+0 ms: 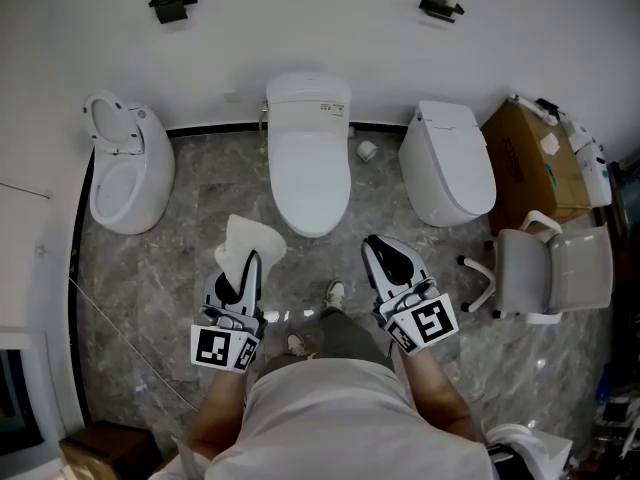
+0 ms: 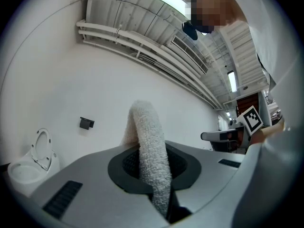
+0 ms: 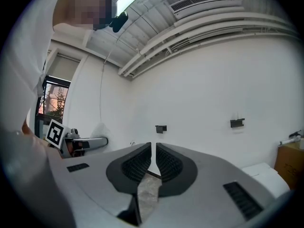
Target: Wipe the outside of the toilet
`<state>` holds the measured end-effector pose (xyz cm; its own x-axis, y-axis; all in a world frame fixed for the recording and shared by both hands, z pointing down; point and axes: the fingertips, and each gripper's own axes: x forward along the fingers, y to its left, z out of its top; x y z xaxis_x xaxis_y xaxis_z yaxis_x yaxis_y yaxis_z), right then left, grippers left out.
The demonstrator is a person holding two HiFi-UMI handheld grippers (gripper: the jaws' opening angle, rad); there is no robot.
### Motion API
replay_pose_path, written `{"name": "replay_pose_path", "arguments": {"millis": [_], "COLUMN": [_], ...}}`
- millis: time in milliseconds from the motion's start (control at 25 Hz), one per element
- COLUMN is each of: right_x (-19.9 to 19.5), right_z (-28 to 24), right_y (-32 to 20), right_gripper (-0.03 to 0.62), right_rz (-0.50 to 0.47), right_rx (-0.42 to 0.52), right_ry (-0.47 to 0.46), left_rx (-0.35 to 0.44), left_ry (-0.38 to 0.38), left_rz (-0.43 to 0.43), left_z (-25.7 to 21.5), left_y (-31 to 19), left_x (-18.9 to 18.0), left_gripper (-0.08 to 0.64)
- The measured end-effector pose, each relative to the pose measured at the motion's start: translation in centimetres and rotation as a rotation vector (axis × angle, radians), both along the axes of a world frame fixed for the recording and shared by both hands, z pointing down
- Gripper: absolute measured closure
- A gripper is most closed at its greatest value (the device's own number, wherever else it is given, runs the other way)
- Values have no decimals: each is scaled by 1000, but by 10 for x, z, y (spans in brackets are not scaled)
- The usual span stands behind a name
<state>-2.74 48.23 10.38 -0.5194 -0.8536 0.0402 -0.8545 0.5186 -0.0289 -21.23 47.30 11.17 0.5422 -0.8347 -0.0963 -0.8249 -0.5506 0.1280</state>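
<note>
- The left gripper (image 2: 152, 167) is pinching a white cloth (image 2: 148, 137), whose lower end is disappearing between the jaws.
- The right gripper (image 3: 153, 161) is holding nothing, its jaws standing a narrow slit apart.
- The toilet (image 1: 309, 173) is sitting against the wall, ahead of both grippers, lid down.
- A label (image 1: 325, 107) on its tank is showing print too small to read.
</note>
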Motion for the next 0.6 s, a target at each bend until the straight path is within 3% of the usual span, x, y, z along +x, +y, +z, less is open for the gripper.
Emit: {"name": "replay_pose_path", "arguments": {"millis": [240, 600], "right_x": [17, 48], "right_z": [13, 15], "right_y": [-59, -232], "right_gripper": [538, 538], "right_rz": [-36, -142], "right_rx": [-4, 6], "right_ry": [-27, -66], "left_rx": [-32, -69], "left_ry": [-13, -54], "left_rz": [-25, -84], "left_z": [16, 23], "left_y": [-45, -186], "left_x": [21, 68], "left_gripper": [505, 505]}}
